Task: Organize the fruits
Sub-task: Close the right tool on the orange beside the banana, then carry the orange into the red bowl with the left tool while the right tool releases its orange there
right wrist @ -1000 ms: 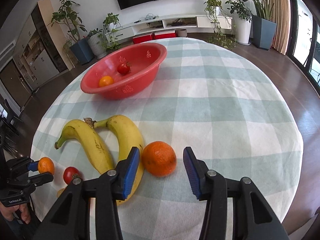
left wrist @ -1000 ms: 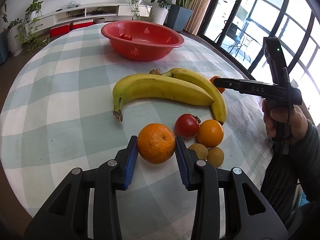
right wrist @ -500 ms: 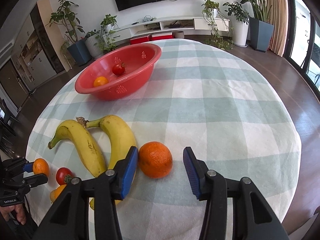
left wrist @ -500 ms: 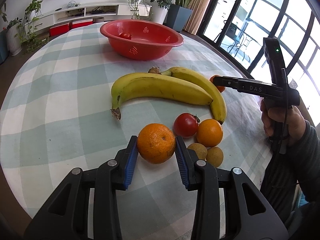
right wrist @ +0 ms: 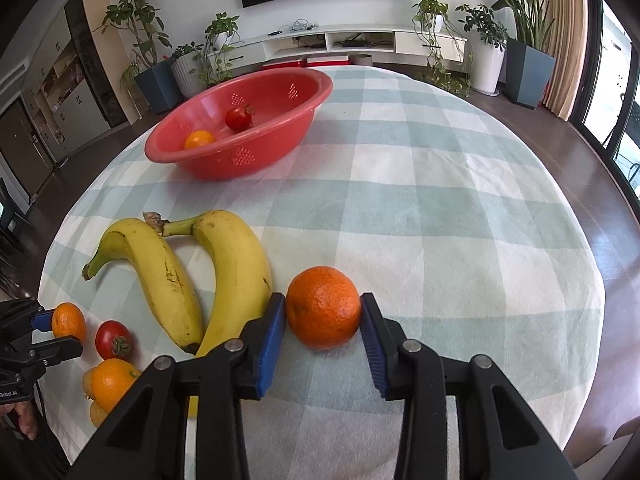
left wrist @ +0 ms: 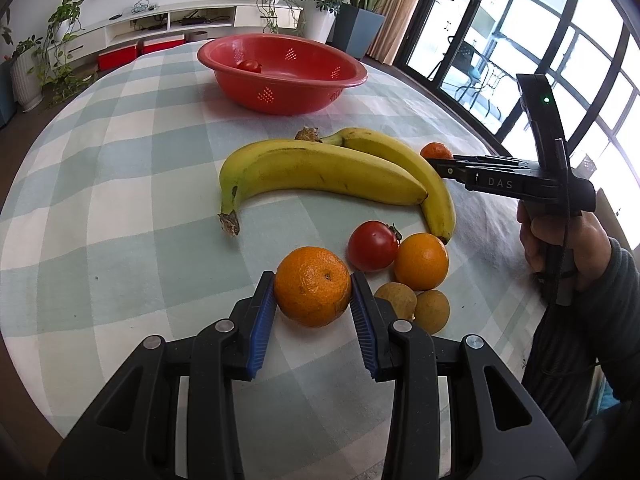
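Fruits lay loose on the table [right wrist: 460, 208], well short of the bowl [right wrist: 280, 92]. My left gripper [left wrist: 313, 294] clamped one orange [left wrist: 313, 286] and my right gripper [right wrist: 323, 314] was closing on another orange [right wrist: 323, 307], pads touching it, so both could travel to the bowl together.

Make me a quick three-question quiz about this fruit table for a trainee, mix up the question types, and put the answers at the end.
1. True or false: the red basket already holds a tomato and a small orange fruit.
2. The left gripper is shut on: A) a lemon, B) an orange, C) an apple.
3. How many bananas lie on the tablecloth?

Key: 1 true; 2 B; 3 two.
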`<move>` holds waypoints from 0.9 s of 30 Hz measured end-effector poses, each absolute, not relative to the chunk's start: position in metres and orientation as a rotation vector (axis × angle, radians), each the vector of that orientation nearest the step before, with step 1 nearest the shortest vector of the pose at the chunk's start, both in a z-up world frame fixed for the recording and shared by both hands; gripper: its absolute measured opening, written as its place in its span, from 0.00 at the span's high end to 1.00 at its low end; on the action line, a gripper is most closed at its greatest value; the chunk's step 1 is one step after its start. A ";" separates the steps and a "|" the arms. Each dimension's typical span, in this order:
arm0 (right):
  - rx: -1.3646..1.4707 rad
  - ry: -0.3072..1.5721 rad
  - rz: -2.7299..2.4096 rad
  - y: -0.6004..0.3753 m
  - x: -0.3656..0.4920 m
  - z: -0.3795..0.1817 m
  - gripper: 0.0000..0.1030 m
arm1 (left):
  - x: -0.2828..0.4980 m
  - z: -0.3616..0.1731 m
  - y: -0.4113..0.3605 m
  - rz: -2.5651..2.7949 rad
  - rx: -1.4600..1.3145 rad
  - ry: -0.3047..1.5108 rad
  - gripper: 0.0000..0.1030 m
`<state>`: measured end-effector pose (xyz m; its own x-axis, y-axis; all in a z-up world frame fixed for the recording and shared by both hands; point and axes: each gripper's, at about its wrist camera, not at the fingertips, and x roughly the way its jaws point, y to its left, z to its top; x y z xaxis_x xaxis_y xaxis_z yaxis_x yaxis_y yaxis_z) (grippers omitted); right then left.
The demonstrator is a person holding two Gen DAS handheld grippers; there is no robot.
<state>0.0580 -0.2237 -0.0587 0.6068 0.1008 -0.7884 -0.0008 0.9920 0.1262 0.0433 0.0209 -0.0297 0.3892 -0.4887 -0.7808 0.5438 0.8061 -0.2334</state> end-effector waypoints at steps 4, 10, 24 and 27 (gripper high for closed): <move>0.111 0.913 0.061 -0.223 0.057 -0.058 0.62 | 0.043 -0.030 0.021 -0.657 0.063 0.970 0.66; 0.088 0.877 0.062 -0.220 0.052 -0.051 0.63 | 0.043 -0.028 0.022 -0.657 0.052 0.965 0.66; 0.231 0.736 0.093 -0.243 0.053 -0.005 0.64 | 0.078 0.019 0.032 -0.657 -0.010 0.901 0.66; 0.217 0.703 0.124 -0.237 0.070 0.013 0.64 | 0.099 0.044 0.022 -0.658 0.015 0.864 0.66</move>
<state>0.0697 -0.2370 0.0128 0.7569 0.1857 -0.6265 -0.0403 0.9702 0.2389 0.0989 0.0217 0.0436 0.4662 -0.5298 -0.7085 0.5417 0.8041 -0.2448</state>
